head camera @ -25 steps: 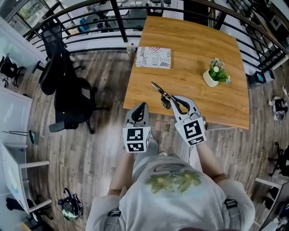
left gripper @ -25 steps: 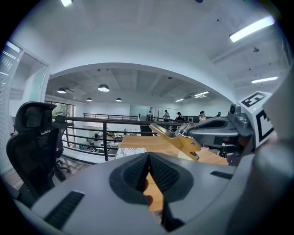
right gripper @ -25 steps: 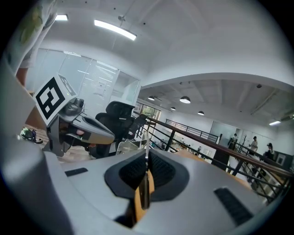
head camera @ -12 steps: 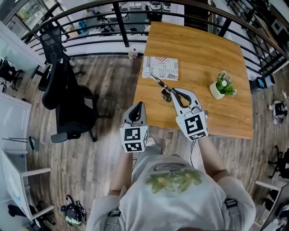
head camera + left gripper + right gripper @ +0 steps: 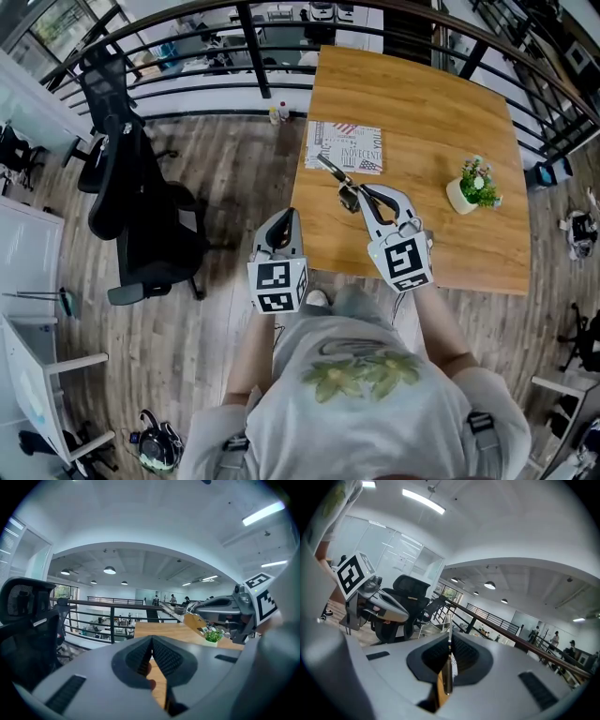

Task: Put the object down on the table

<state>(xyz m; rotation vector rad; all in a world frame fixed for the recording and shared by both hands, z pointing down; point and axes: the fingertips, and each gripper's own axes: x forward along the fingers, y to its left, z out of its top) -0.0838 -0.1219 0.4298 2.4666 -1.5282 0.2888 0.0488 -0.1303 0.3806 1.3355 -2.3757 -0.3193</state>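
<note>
My right gripper (image 5: 360,193) is shut on a thin metal tool with a tan handle (image 5: 335,176). The tool sticks out past the jaws over the wooden table (image 5: 441,103), and its tip is near a printed sheet (image 5: 345,147). Seen edge-on in the right gripper view, the tool (image 5: 447,660) is pinched between the pads of the right gripper (image 5: 449,641). The left gripper view shows the tool (image 5: 187,618) from the side. My left gripper (image 5: 286,217) hovers over the floor just left of the table's near corner. The left gripper (image 5: 151,641) is shut, with nothing between its jaws.
A small potted plant (image 5: 476,185) stands on the table's right part. Black office chairs (image 5: 141,216) stand on the wood floor to the left. A dark metal railing (image 5: 216,56) runs along the far side. The person's torso fills the bottom of the head view.
Both grippers have moved forward toward the table. The held tool now reaches further over the tabletop, closer to the printed sheet. Neither gripper's jaws changed.
</note>
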